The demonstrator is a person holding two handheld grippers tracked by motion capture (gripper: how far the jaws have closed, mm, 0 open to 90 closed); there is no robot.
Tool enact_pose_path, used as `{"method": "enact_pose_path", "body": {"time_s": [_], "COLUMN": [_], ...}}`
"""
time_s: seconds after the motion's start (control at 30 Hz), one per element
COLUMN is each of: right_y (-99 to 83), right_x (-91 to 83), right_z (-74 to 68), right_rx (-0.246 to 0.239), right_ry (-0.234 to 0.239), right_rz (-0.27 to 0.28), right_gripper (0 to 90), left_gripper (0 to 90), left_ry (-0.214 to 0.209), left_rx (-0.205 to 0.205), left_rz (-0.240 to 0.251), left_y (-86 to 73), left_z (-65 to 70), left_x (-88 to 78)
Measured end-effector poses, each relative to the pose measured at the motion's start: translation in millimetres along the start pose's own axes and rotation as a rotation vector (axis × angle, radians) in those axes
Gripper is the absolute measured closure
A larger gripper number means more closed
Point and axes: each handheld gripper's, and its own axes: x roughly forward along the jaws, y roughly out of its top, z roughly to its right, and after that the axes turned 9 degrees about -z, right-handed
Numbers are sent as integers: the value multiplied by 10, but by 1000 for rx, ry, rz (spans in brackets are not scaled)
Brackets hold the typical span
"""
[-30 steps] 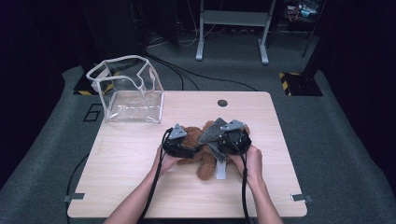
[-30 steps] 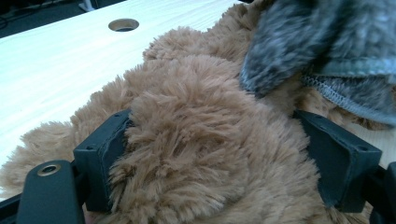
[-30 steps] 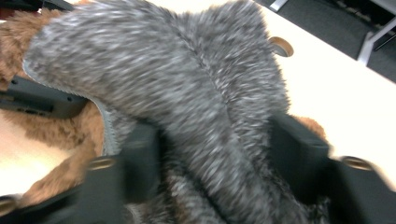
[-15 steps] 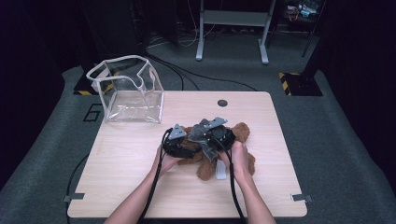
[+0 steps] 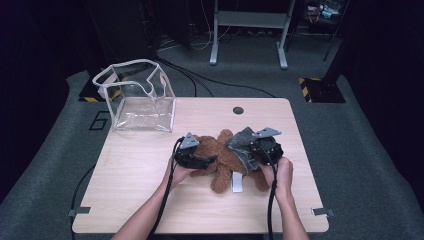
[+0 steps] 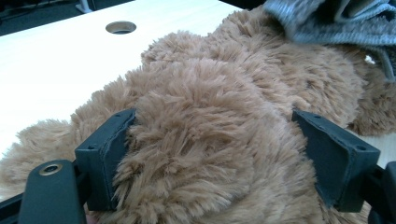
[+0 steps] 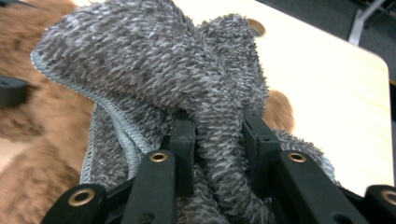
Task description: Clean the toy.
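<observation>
High view: the right gripper (image 5: pixel 252 150) has just closed its jaws on a fold of the grey knit garment (image 5: pixel 243 145) and shifted rightward. The left gripper (image 5: pixel 200 159) clamps wide around the brown teddy bear (image 5: pixel 225 162) mid-table toward the near edge, so looks like the garment's getting pulled off or adjusted.

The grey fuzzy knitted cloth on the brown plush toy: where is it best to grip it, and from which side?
Grip the raised fold of the grey fuzzy knitted cloth, probably from the toy's right end, where the right gripper pinches it already. The fold stands clear of the brown plush toy, so the jaws catch cloth alone. The left gripper steadies the toy.
</observation>
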Motion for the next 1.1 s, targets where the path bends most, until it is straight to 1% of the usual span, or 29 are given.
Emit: {"method": "enact_pose_path", "body": {"time_s": [0.07, 0.1, 0.13, 0.17, 0.2, 0.27, 0.33, 0.37, 0.43, 0.5, 0.53, 0.6, 0.63, 0.67, 0.7, 0.73, 0.77, 0.8, 0.83, 0.87, 0.9, 0.93, 0.97, 1.0, 1.07, 1.1], "right_y": [-71, -105, -140, -178, -219, -292, -330, -326, -280, -196, -148, -50, -7, 35, 73, 106, 133, 155, 170, 173, 169, 156, 140, 124, 101, 89], "right_x": [11, 25, 42, 70, 103, 175, 191, 159, 39, -115, -186, -292, -324, -330, -314, -284, -236, -182, -110, -37, 38, 105, 158, 180, 175, 162], "right_z": [91, 128, 165, 205, 248, 319, 361, 360, 332, 252, 195, 30, -72, -172, -281, -386, -497, -601, -677, -751, -804, -848, -873, -877, -854, -831], "right_rx": [39, 45, 49, 66, 86, 111, 138, 141, 131, 108, 83, 39, 21, -8, -29, -60, -79, -102, -132, -136, -152, -162, -174, -180, -169, -175], "right_ry": [16, 3, -19, -27, -19, -17, 7, 6, 12, 34, 46, 75, 83, 95, 114, 125, 126, 117, 116, 121, 110, 91, 72, 64, 69, 66], "right_rz": [-3, -13, -21, -27, -36, -67, -79, -67, -17, 41, 61, 94, 101, 107, 105, 91, 81, 59, 45, 22, 0, -16, -22, -22, -16, -21], "right_gripper": [690, 691, 691, 691, 692, 692, 692, 693, 693, 693, 693, 692, 692, 692, 691, 690, 690, 689, 689, 689, 690, 690, 691, 692, 694, 696], "left_gripper": [179, 180, 179, 180, 180, 180, 180, 179, 179, 179, 179, 179, 180, 179, 179, 180, 179, 179, 180, 180, 179, 180, 180, 180, 180, 180], "left_ry": [0, 7, 6, 0, 3, 16, 20, 23, 17, 18, 25, 25, 26, 28, 27, 29, 27, 28, 28, 27, 29, 30, 29, 31, 29, 30], "left_rx": [-1, -5, -2, 2, 2, 1, 2, 2, 0, 1, -1, -1, -1, 6, 1, 4, 3, 2, 0, 2, 4, 5, 1, 4, 5, 12], "left_rz": [0, 7, 6, -2, -1, 4, 3, 2, -2, -3, -2, -2, -1, -2, 1, -3, -1, -3, -2, -4, -5, -6, -3, -8, -6, -8], "left_y": [1, 0, -1, 1, 1, 0, 0, -2, -4, -1, -1, 0, 0, 1, 1, 2, 2, 0, 0, 0, 1, 1, -2, -3, -1, 2], "left_z": [3, 9, 6, 1, 0, 6, 7, 4, -9, -7, 2, 6, 6, 2, 6, 4, 4, 5, 4, 4, 5, 4, -1, -8, -7, -6], "left_x": [1, 6, 5, -2, -1, 7, 11, 13, 9, 8, 10, 11, 12, 12, 15, 11, 11, 8, 9, 9, 12, 15, 21, 19, 24, 24]}}
